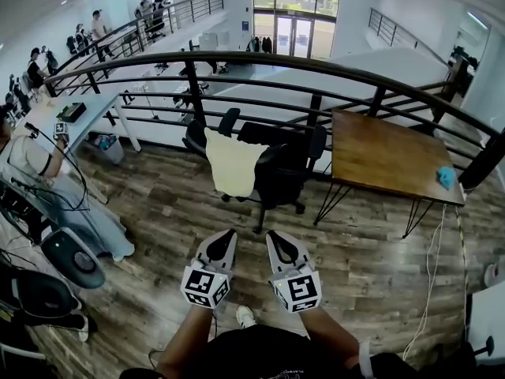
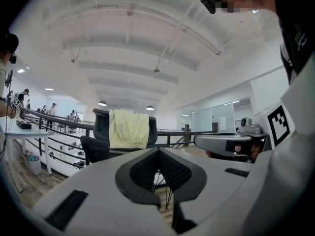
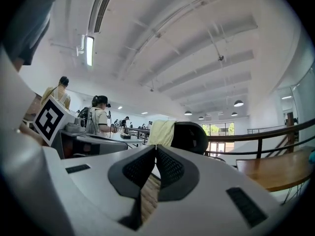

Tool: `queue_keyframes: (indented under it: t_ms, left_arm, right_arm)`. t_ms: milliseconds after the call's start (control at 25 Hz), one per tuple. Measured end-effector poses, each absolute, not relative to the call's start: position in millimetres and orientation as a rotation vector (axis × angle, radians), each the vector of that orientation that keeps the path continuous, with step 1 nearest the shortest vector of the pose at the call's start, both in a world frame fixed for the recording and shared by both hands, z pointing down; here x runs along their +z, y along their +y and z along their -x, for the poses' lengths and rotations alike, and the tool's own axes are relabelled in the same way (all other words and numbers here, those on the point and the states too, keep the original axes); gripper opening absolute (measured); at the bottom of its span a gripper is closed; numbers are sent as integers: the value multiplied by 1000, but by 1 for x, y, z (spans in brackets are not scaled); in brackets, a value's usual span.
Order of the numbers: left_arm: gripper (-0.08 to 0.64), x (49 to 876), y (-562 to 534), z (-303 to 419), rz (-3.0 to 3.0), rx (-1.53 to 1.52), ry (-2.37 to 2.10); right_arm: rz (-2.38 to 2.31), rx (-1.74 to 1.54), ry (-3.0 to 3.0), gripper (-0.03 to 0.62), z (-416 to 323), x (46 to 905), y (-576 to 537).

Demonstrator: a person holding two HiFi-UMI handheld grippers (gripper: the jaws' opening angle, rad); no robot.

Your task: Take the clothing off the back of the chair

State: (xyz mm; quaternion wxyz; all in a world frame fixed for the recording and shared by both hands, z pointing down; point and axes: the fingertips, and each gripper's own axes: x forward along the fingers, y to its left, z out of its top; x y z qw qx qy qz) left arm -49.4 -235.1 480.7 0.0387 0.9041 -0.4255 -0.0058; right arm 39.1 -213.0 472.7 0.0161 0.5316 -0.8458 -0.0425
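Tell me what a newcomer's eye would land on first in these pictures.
First comes the pale yellow garment draped over the back of the black office chair, which stands on the wood floor in front of the curved black metal railing. Next, the grey left gripper and right gripper sit side by side at the bottom of the head view, both shut and empty, pointing toward the chair. A brown wooden table stands to the chair's right.

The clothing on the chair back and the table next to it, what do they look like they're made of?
The clothing looks like soft pale-yellow fabric, matte; it drapes limply over the black chair. The table top looks like wood or wood veneer: brown, streaky grain, slight sheen. Its thin dark legs are probably metal.
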Motion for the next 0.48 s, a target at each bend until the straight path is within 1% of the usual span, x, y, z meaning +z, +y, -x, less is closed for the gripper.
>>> queue_keyframes:
  t_ms: [480]
  left_arm:
    - [12, 472, -283, 63, -2807, -14, -1242]
  right_arm:
    - [-1699, -164, -2606, 21, -25, 463, -262]
